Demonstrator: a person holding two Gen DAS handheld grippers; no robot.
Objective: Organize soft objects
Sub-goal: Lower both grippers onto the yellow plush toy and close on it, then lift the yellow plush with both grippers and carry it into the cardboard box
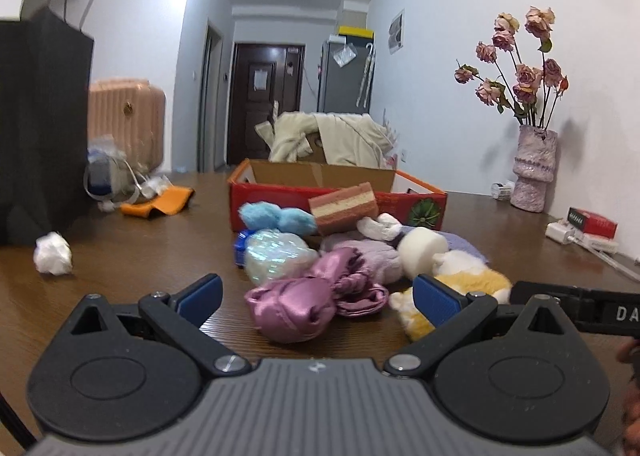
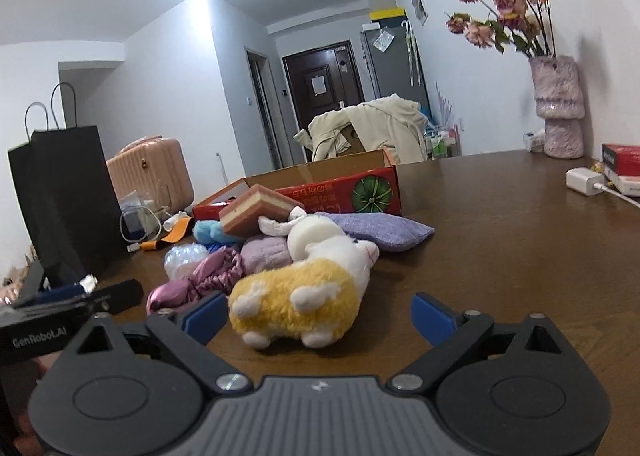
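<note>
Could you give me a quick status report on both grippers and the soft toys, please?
Left gripper open before pink satin pouch. Right gripper open, yellow-white plush ahead, ungripped. Red box empty behind pile.

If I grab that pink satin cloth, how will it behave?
The satin cloth lies crumpled and folded, so it's probably floppy and will drape. Its glossy sheen suggests it could slip from the pads. It looks light and unlikely to roll.

box [image 1: 338, 198]: 12 o'clock, behind pile
plush toy [image 2: 304, 296]: pile's near edge
vase [image 1: 534, 172]: 2 o'clock
bag [image 1: 42, 128]: 10 o'clock
</note>
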